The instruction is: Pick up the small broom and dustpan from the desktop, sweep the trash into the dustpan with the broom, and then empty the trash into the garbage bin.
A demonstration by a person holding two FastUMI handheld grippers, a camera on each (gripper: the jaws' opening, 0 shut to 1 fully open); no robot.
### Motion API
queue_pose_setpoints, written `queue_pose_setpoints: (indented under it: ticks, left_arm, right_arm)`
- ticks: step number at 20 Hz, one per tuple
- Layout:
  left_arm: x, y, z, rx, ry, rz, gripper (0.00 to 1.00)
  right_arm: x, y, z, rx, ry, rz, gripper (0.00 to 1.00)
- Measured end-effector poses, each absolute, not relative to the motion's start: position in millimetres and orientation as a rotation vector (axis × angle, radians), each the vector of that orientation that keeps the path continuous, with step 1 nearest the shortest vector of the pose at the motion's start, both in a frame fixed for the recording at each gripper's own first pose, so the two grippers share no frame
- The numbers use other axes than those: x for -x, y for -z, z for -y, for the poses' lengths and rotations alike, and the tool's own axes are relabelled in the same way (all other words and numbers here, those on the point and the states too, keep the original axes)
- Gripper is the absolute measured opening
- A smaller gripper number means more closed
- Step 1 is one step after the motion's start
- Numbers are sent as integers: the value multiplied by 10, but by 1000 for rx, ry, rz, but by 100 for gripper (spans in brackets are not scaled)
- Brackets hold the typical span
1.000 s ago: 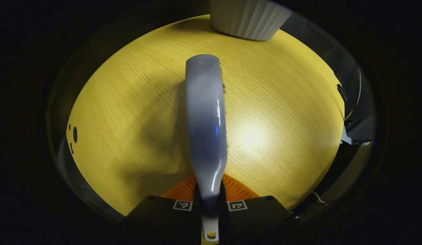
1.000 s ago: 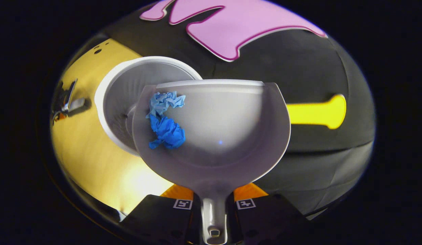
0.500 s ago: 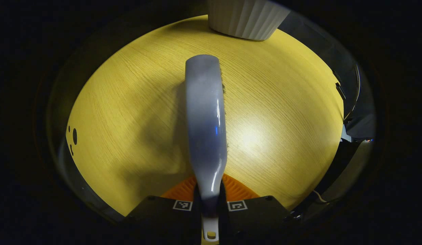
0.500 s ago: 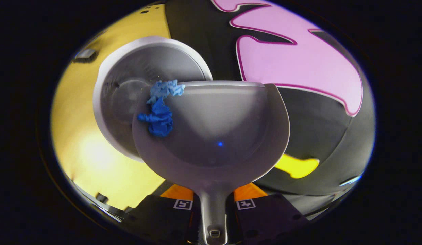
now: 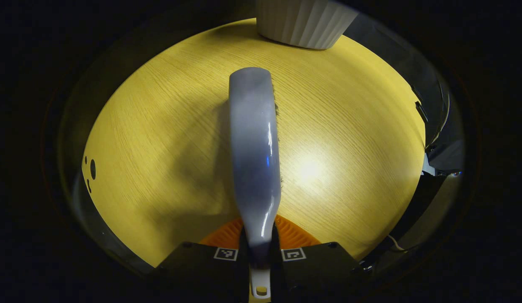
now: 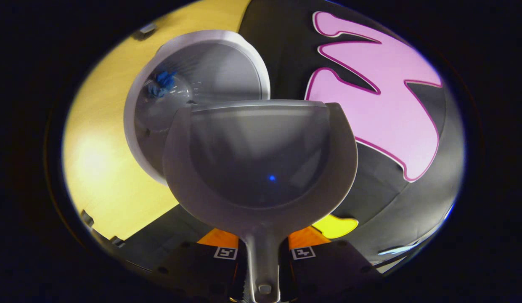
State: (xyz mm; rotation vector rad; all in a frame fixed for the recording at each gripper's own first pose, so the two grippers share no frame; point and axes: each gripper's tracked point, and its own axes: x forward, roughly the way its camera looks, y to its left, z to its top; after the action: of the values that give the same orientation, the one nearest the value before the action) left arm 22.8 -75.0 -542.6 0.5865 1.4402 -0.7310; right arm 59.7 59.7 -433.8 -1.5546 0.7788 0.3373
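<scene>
My left gripper (image 5: 259, 248) is shut on the handle of the small grey broom (image 5: 254, 151), whose back points away over the yellow wooden desktop (image 5: 160, 139); dark bristles peek out along its right edge. In the right gripper view, my right gripper (image 6: 263, 252) is shut on the handle of the grey dustpan (image 6: 261, 168), which is tipped over the white garbage bin (image 6: 202, 54). The pan holds nothing. Crumpled blue paper trash (image 6: 162, 83) lies inside the bin at its left.
The ribbed white bin (image 5: 303, 23) stands at the far edge of the desktop in the left gripper view. Small dark holes (image 5: 91, 167) mark the desktop's left side. The booth's black cloth wall (image 6: 286, 54) rises right behind the bin.
The dustpan tilted further over the bin and the blue paper slid off its left lip into the bin. The broom and left gripper stayed put.
</scene>
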Motion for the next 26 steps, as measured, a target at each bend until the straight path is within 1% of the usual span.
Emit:
queue_pose_setpoints:
  ticks: [3,5,10,14,15,16,17,18,19,20,21,22,23,24,26]
  left_arm:
    - [-227,5424,749,-588,727,-1444,23]
    - [-229,5429,753,-587,724,-1446,23]
    - [-226,5431,759,-584,717,-1444,23]
    - [-229,5433,760,-584,714,-1443,23]
    - [-228,5433,759,-584,714,-1444,25]
    - [-231,5435,760,-584,715,-1444,26]
    - [-231,5438,760,-584,715,-1443,23]
    - [-230,5435,760,-584,716,-1444,23]
    - [-232,5436,762,-584,717,-1444,26]
    - [-232,5435,764,-585,718,-1445,23]
    - [-233,5434,760,-587,719,-1446,23]
    - [-238,5434,760,-587,721,-1446,26]
    - [-237,5435,762,-588,722,-1447,26]
    - [-236,5436,759,-587,722,-1447,23]
    - [-235,5432,760,-586,720,-1447,23]
  right_arm:
    - [-610,4304,-557,1460,-319,-806,32]
    - [-562,4328,-531,1331,-307,-838,32]
    - [-440,4317,-564,906,-266,-916,32]
    - [-430,4267,-648,544,-245,-926,32]
    - [-431,4241,-696,464,-249,-925,27]
    - [-442,4241,-712,391,-254,-922,32]
    - [-454,4234,-729,329,-264,-915,31]
    - [-461,4201,-755,277,-276,-902,32]
    - [-466,4173,-780,241,-294,-891,32]
    - [-470,4141,-809,216,-315,-875,32]
    - [-453,4106,-833,193,-340,-863,31]
    - [-423,4076,-839,166,-371,-855,31]
    - [-393,4073,-840,137,-397,-854,32]
    - [-398,4085,-819,103,-430,-859,31]
    - [-407,4094,-808,29,-492,-872,31]
